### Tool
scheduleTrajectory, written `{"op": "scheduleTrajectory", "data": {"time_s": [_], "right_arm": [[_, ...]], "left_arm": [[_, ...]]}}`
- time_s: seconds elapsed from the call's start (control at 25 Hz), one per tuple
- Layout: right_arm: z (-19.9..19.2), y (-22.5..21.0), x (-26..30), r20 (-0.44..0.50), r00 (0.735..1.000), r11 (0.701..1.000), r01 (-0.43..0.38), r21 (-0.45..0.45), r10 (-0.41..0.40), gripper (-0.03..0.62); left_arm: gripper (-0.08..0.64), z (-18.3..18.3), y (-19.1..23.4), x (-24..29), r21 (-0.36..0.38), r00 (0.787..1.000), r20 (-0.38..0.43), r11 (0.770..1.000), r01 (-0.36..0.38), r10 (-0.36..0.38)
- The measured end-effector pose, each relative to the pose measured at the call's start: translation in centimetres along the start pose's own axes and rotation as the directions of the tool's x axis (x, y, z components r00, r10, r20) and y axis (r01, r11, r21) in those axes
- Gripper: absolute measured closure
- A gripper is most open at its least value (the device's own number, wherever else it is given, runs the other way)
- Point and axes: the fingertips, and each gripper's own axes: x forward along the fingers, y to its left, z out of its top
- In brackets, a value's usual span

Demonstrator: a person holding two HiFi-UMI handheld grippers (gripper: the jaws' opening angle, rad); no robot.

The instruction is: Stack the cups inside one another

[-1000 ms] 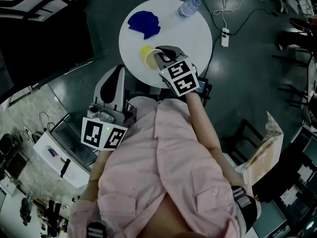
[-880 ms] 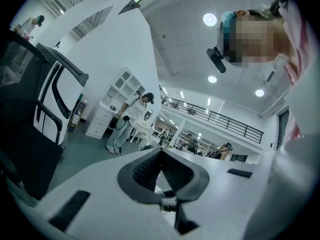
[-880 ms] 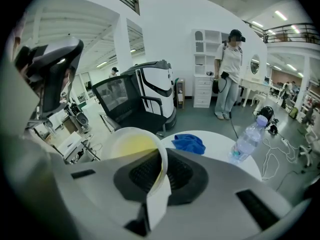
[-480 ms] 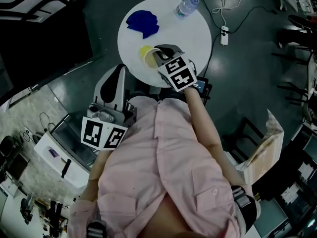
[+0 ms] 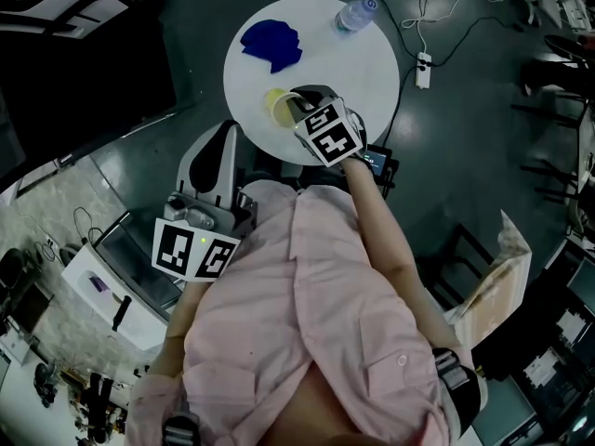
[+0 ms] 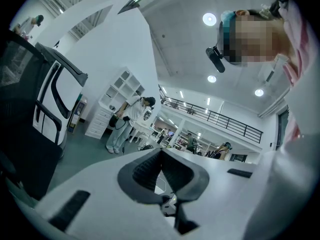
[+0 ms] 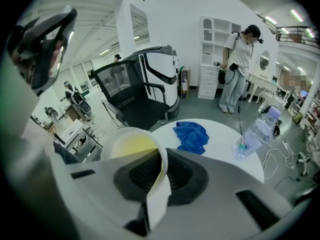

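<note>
- Right gripper (image 7: pixel 159 176) pinches the cup (image 7: pixel 131 146) by its rim, with the cup tilted just ahead of the jaws, over the table (image 5: pixel 353 63).
- Left gripper (image 6: pixel 161 171) is closed, empty.
- Probably mid-carry; next it needs a second cup to nest into, and none is visible.

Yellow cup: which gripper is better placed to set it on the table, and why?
Right, probably: the right gripper holds the yellow cup over the table; the left gripper is shut, empty, beside the person's body.
</note>
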Motion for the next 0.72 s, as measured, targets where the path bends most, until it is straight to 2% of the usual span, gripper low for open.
{"op": "scheduleTrajectory", "data": {"time_s": [0.16, 0.32, 0.72], "right_arm": [[-0.2, 0.2, 0.6, -0.016, 1.0, 1.0, -0.01, -0.015, 0.01, 0.555], [-0.4, 0.6, 1.1, -0.02, 1.0, 1.0, -0.02, 0.011, 0.021, 0.555], [-0.5, 0.3, 1.7, -0.052, 0.999, 1.0, -0.016, -0.022, 0.015, 0.555]], "left_arm": [[0.551, 0.0, 0.2, 0.0, -0.001, 1.0, -0.002, 1.0, -0.006, 0.006], [0.551, 0.0, 0.3, 0.0, -0.001, 1.0, -0.003, 1.0, -0.007, 0.007], [0.551, 0.2, 0.7, 0.1, -0.003, 1.0, -0.007, 1.0, -0.007, 0.007]]}}
